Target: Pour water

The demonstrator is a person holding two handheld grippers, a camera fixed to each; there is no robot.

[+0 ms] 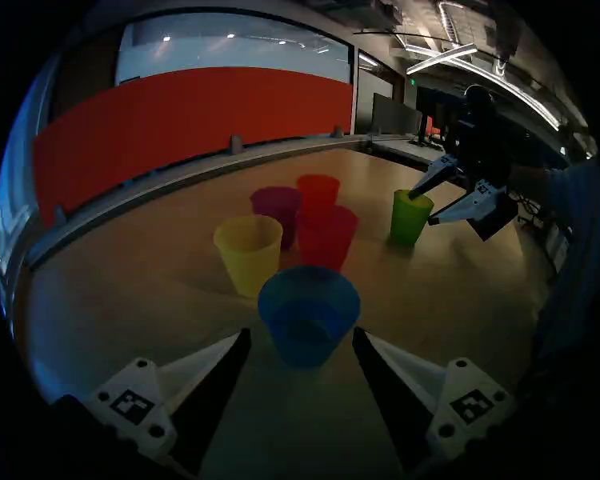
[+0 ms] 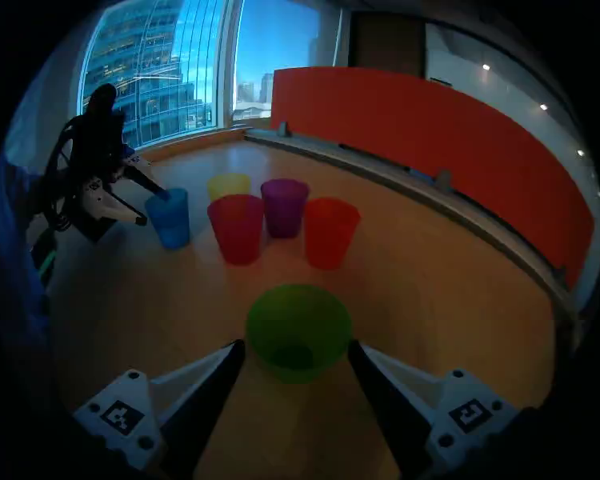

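Wood-topped bench (image 1: 140,280) carries all cups. Left gripper (image 1: 300,330) jaws spread either side of blue cup (image 1: 308,316), no pinch visible. Right gripper (image 2: 294,344) jaws spread around green cup (image 2: 298,332), same story. My read: grasp stage, pour not begun. Next move calls for closing on both cups, lifting level, tilting one over other. Water inside: cannot tell. Count: six cups in all, adding one yellow cup (image 1: 248,252), one purple cup (image 1: 276,210), two red cups (image 1: 326,236); two grippers.
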